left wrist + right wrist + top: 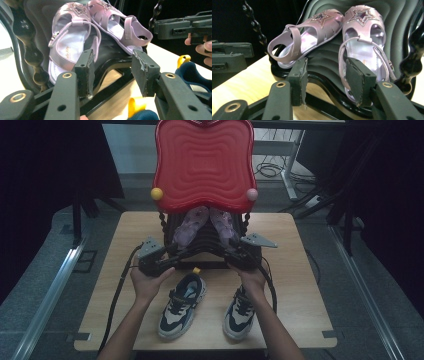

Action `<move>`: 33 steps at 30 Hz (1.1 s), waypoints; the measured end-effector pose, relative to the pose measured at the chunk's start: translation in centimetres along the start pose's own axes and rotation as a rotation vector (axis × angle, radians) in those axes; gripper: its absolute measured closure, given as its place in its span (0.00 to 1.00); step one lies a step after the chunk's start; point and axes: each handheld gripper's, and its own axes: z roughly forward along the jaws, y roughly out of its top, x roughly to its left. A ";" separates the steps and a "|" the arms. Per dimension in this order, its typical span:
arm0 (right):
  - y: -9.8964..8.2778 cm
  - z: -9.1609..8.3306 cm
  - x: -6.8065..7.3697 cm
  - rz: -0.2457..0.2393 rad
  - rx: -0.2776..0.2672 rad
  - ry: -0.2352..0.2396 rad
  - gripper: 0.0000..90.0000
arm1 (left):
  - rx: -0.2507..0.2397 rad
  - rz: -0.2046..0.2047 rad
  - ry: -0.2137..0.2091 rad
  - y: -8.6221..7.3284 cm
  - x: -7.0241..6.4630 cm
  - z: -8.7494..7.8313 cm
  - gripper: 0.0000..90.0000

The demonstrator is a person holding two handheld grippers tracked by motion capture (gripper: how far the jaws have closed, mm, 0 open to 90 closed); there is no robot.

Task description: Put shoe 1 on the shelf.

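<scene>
Two navy-and-white sneakers (183,304) sit nearest me on the near half of the wooden table (300,285), toes pointing away, as I work both handheld grippers at the foot of a two-tier shoe rack (200,251). Its red wavy upper shelf (204,162) fills the far centre, and a pair of lilac star-trimmed sandals (205,225) lies side by side on the black lower shelf beneath it.

My left gripper (150,256) hovers at the rack's near-left edge, jaws parted to a moderate gap and holding nothing; in the left gripper view the black pads (85,72) frame the rack's front rail, with the left-hand sandal (70,37) just beyond. My right gripper (247,252) mirrors it at the near-right edge, likewise open and empty, its pads (298,80) short of the right-hand sandal (362,37).

I judge the sandals as already placed and let go, with both hands beside the shelf. What remains, as I read it, is the sneakers: each gripper must come back towards me, drop over a shoe and close on its collar or heel.
</scene>
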 end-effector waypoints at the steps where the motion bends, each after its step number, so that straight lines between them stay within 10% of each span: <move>1: -0.1 -0.1 0.0 0.000 -0.002 0.004 0.58 | 0.001 0.001 -0.001 0.0 0.0 0.0 0.60; 33: -3.7 -4.3 0.0 -0.064 0.012 0.043 0.54 | 0.106 -0.059 -0.033 -3.8 -0.2 -3.9 0.58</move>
